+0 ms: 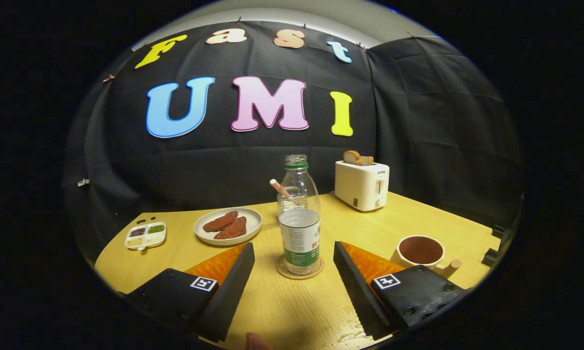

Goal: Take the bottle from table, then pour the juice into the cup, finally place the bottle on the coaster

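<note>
the gripper (294, 279) is standing wide open, its two fingers spread apart and pressing on nothing; the clear plastic bottle with a green neck ring and green label (299, 218) is standing upright, uncapped, at twelve o'clock just ahead of the fingers, seated on the round cork coaster (300, 270); liquid is filling roughly its lower half; the white ceramic cup with a dark inside and a wooden handle (421, 251) is sitting at about two o'clock from the fingers, just beyond the right one; by the look of it the bottle is already resting on its coaster, so the task is judged to be at its end or very near it; a few drops of spilled liquid (351, 334) are lying on the pale wooden table (292, 311) by the right finger; the risk from here is a finger clipping the tall, open bottle and tipping it, and the wet patch is making a slip likelier; a white plate of brown patties (228, 226) is sitting at ten o'clock, a white toaster with bread (361, 184) at one o'clock.
</note>
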A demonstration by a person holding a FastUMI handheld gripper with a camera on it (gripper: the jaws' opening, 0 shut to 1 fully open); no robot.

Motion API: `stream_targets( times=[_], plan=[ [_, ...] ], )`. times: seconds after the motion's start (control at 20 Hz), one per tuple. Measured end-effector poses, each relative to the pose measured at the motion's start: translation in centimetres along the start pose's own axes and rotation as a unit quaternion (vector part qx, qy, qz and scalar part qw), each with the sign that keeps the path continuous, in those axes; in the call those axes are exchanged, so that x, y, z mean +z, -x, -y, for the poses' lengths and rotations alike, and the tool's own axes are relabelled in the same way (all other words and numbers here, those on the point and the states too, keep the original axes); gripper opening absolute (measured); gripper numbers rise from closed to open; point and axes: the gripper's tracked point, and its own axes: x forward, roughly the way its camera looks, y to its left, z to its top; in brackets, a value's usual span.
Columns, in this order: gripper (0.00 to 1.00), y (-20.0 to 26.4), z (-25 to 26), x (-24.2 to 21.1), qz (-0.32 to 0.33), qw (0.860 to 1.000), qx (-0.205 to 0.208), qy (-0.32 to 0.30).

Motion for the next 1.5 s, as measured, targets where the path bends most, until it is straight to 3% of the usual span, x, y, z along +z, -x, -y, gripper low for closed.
stream_targets(
  times=[0.35,0.65,1.05,1.5],
  plan=[
    [1.00,5.6,-3.6,3.9,0.007,0.995,0.099,0.000],
    [1.00,8.5,-2.0,8.2,0.025,0.987,0.158,0.019],
    [1.00,10.2,0.4,12.1,0.042,0.981,0.186,-0.023],
    [0.99,10.2,2.8,12.2,0.034,0.982,0.183,-0.038]
  ],
)
